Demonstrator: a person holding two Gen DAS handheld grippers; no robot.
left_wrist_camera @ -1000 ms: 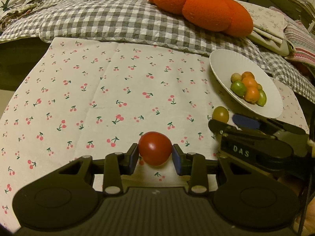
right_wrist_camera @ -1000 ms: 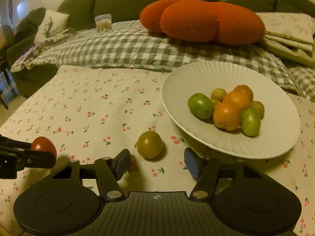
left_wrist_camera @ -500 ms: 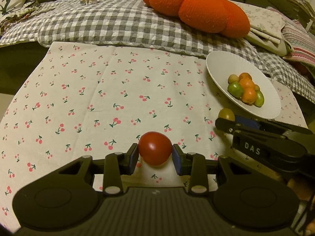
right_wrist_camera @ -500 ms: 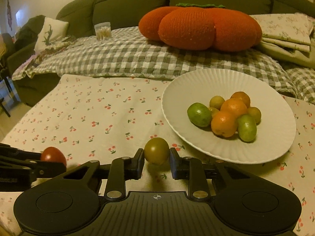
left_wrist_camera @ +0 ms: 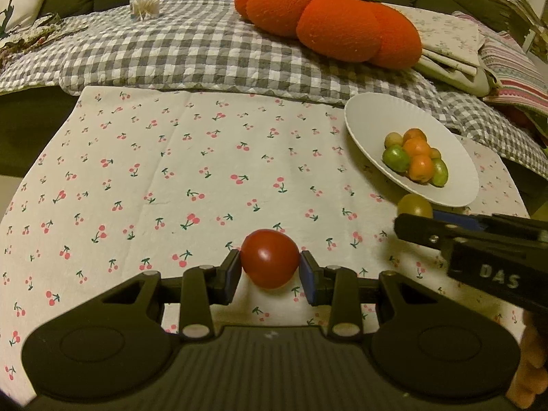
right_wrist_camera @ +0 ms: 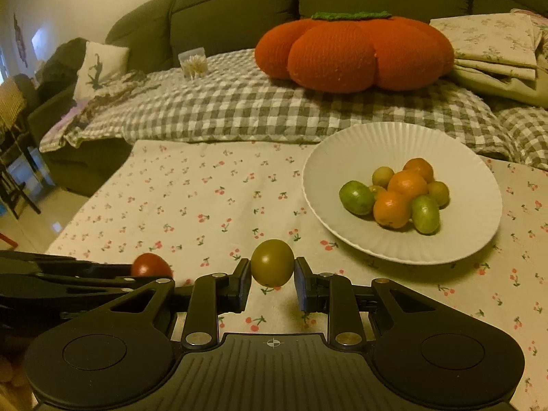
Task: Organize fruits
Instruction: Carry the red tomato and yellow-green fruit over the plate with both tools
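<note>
My left gripper (left_wrist_camera: 269,270) is shut on a red tomato (left_wrist_camera: 269,258) and holds it above the cherry-print cloth (left_wrist_camera: 191,171). My right gripper (right_wrist_camera: 272,279) is shut on an olive-green tomato (right_wrist_camera: 272,262) and holds it above the cloth, near the front left of a white plate (right_wrist_camera: 455,147). The plate holds several green and orange fruits (right_wrist_camera: 399,193). In the left wrist view the plate (left_wrist_camera: 373,116) is at the right, with the right gripper (left_wrist_camera: 424,217) and its green tomato (left_wrist_camera: 414,205) just in front of it. The red tomato (right_wrist_camera: 150,264) shows at the left in the right wrist view.
A grey checked quilt (left_wrist_camera: 191,48) lies behind the cloth, with an orange pumpkin cushion (left_wrist_camera: 328,24) and a clear box of cotton swabs (left_wrist_camera: 144,2) on it. Folded linens (right_wrist_camera: 496,51) are stacked at the back right. A dark green sofa (right_wrist_camera: 239,10) stands behind.
My right gripper closed on the green tomato and lifted it off the cloth. My left gripper kept hold of the red tomato and rose a little.
</note>
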